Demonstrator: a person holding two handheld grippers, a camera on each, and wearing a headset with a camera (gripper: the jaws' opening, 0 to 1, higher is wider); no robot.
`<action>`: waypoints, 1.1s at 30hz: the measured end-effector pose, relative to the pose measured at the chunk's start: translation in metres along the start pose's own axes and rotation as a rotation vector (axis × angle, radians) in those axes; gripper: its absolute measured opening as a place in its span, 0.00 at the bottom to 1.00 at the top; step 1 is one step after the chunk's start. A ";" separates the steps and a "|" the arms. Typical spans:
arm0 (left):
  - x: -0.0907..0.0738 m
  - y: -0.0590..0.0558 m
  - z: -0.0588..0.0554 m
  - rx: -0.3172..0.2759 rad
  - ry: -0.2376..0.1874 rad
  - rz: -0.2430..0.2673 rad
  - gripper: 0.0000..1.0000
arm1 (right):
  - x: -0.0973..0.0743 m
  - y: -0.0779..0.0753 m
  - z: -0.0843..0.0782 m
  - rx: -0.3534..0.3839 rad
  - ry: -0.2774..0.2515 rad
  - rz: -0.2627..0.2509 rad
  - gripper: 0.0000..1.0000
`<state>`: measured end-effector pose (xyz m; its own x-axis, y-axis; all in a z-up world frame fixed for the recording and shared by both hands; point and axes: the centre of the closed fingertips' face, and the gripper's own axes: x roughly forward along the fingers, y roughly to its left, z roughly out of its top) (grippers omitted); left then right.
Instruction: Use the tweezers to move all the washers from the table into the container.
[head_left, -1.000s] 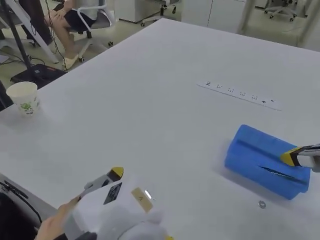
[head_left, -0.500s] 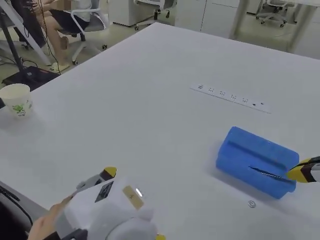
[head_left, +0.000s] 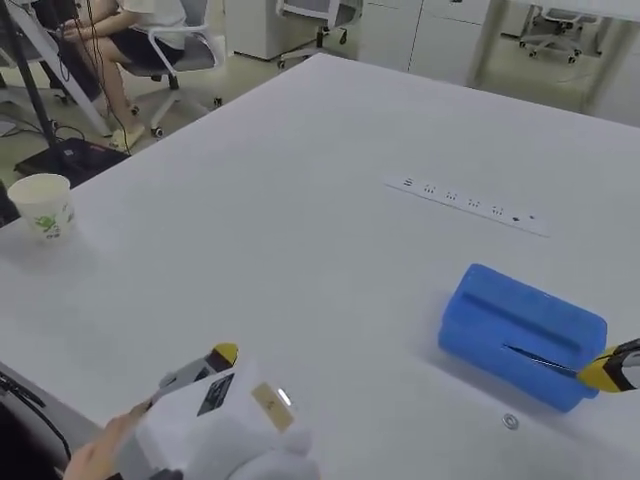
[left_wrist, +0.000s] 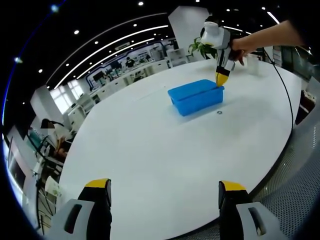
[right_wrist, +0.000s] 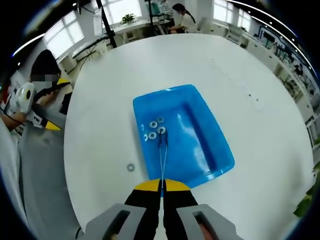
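A blue container (right_wrist: 185, 135) holds several washers (right_wrist: 154, 128) near one end. My right gripper (right_wrist: 161, 187) is shut on thin tweezers (right_wrist: 162, 155), whose tips reach down among those washers; I cannot tell whether they grip one. One loose washer (right_wrist: 130, 167) lies on the white table just outside the container's wall, also visible as washer (head_left: 511, 422) in the head view near the container (head_left: 522, 335) and tweezers (head_left: 540, 360). My left gripper (left_wrist: 165, 197) is open and empty, far from the container (left_wrist: 196, 96), low over the table's near edge.
A paper cup (head_left: 42, 205) stands at the table's left edge. A flush power strip (head_left: 467, 207) lies beyond the container. A person sits on an office chair (head_left: 185, 45) past the far left corner. The white table (head_left: 300, 220) is bare between the grippers.
The head camera has shifted. My right gripper with the tweezers has drawn slightly towards the container's near right corner. The left gripper has kept its place.
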<state>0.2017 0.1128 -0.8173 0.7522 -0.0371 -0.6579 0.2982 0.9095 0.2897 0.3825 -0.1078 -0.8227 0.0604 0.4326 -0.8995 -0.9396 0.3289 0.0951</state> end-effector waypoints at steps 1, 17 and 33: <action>0.000 -0.001 0.000 0.001 -0.002 -0.004 0.91 | -0.004 0.000 0.003 -0.018 -0.003 -0.010 0.00; -0.010 -0.016 0.056 -0.032 -0.117 -0.216 0.79 | -0.064 0.004 0.044 -0.151 -0.114 -0.089 0.00; 0.002 -0.046 0.152 -0.007 -0.229 -0.532 0.50 | -0.107 0.036 0.069 -0.240 -0.278 -0.016 0.00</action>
<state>0.2787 0.0084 -0.7266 0.6080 -0.5778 -0.5445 0.6669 0.7438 -0.0445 0.3650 -0.0844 -0.6940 0.1343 0.6517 -0.7465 -0.9880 0.1458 -0.0504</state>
